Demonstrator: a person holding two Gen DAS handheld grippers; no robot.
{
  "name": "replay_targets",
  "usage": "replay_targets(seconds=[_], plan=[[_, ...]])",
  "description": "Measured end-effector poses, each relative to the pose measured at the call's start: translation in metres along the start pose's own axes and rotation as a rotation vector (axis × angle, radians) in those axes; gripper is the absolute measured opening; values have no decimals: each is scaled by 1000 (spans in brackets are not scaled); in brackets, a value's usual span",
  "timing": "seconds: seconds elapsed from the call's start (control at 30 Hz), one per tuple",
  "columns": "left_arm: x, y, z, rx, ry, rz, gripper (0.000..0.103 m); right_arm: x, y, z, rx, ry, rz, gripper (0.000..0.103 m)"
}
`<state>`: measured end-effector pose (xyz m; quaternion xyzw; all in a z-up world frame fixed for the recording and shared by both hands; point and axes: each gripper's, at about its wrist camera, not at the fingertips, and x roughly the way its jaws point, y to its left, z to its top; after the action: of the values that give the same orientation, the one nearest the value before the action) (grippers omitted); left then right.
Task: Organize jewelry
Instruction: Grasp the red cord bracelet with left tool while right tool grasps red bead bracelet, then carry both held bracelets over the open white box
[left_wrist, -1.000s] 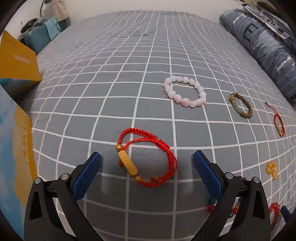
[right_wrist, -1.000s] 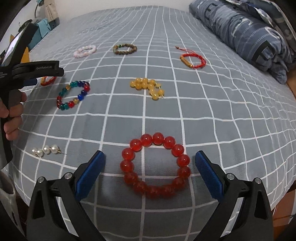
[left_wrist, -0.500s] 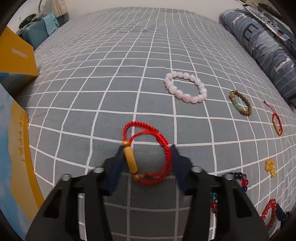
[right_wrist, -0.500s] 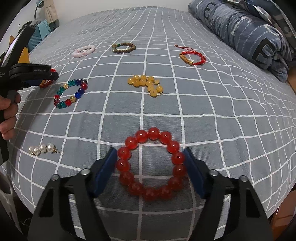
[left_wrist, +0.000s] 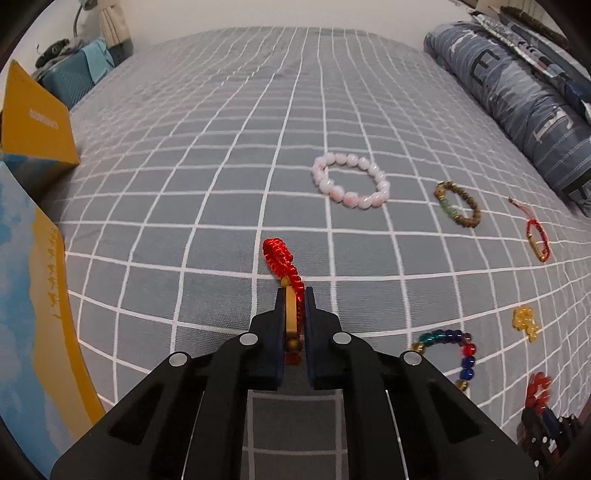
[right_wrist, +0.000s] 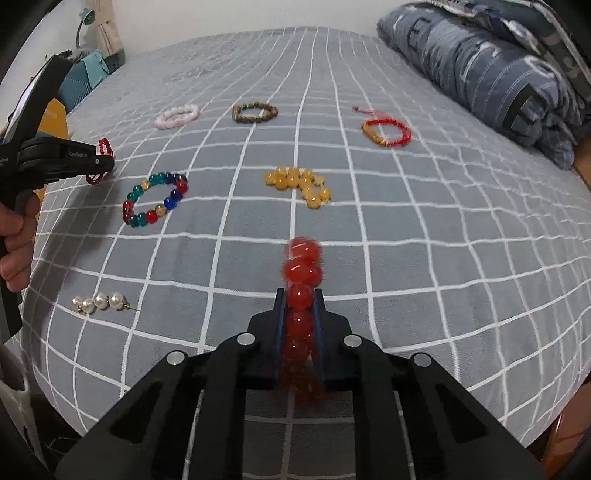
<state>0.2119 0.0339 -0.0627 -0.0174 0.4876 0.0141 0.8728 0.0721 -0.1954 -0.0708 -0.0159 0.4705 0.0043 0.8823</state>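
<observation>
The left gripper (left_wrist: 294, 295) is pinching the red cord bracelet (left_wrist: 282, 260) tight; the right gripper (right_wrist: 299, 299) is squeezing the red bead bracelet (right_wrist: 302, 273), whose round beads could be rolling free.

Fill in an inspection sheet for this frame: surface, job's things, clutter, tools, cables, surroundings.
Surface: grey checked bedsheet.
Job's things: pink bead bracelet, brown bead bracelet, red cord bracelet, yellow bead bracelet, multicolour bead bracelet, pearl piece lying loose.
Clutter: nothing seen.
Tools: left tool shut on red cord bracelet with yellow bar; right tool shut on red bead bracelet; both just closed.
Cables: nothing seen.
Surroundings: folded blue quilt, yellow box.
</observation>
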Motion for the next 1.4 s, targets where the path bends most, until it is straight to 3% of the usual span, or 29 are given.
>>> replay_targets(seconds=[0.97,1.4], plan=[[-67,3,-14,25,-102,-11,8,-38,3,-3,24,-86,-9,13],[-101,8,-18,29,-153,-8,8,-57,4,20,65,-154,-31,13]])
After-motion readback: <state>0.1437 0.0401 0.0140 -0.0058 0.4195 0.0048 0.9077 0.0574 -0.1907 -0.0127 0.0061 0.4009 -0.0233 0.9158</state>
